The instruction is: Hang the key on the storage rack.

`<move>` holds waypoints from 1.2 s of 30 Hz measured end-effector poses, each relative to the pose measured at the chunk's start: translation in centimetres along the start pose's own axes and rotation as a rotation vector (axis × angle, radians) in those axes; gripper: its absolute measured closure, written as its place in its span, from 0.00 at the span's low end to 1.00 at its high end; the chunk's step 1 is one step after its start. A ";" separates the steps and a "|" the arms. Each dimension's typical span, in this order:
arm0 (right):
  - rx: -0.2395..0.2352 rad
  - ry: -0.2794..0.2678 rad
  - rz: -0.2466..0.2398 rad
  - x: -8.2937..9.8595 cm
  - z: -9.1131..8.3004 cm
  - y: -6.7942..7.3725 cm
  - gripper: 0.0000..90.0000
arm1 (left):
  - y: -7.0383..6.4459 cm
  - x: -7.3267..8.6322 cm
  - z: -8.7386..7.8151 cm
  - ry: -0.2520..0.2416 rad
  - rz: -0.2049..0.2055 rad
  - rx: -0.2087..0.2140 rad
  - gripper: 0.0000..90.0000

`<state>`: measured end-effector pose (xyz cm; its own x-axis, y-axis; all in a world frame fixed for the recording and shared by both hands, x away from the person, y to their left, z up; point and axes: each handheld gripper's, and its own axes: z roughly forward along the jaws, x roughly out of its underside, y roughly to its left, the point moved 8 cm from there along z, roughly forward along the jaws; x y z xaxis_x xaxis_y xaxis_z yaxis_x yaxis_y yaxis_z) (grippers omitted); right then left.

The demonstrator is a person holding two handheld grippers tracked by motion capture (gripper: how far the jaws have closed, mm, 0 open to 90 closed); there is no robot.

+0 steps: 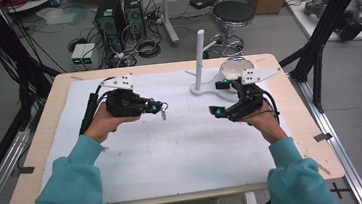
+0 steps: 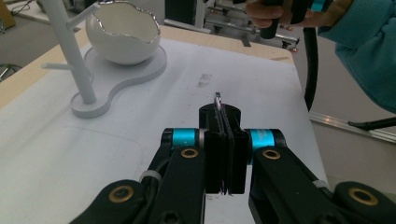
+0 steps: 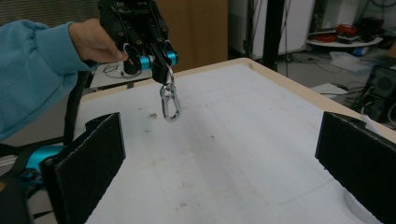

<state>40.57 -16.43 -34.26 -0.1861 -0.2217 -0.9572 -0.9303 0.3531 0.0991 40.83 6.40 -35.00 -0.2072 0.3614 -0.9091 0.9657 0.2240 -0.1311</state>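
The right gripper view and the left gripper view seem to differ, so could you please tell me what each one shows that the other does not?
Right gripper view: the silver clip hanging whole below the left gripper, between the right gripper jaws, which stand wide apart.

Left gripper view: the white stand with its post, and the white bowl on its base; of the clip, just a tip above the shut jaws.

Both: the white mat on the table and a teal sleeve.

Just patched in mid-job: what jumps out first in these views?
A small silver carabiner dangles from the left gripper, whose jaws are shut on its ring above the white mat. The right gripper hangs open, facing it across the mat. Behind, at the far right, a white stand with pegs holds an eggshell-like bowl on its base.
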 end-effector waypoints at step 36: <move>-0.308 0.138 -0.076 -1.6 7.9 3.3 0.25 | -1.9 0.1 1.3 -0.144 0.027 0.112 0.98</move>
<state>40.33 -7.70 -34.52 -0.1337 -0.3652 -0.9213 -0.9910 0.0441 0.1263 39.13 4.85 -35.30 -0.1646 0.2305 -0.9590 0.9836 0.1115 -0.1420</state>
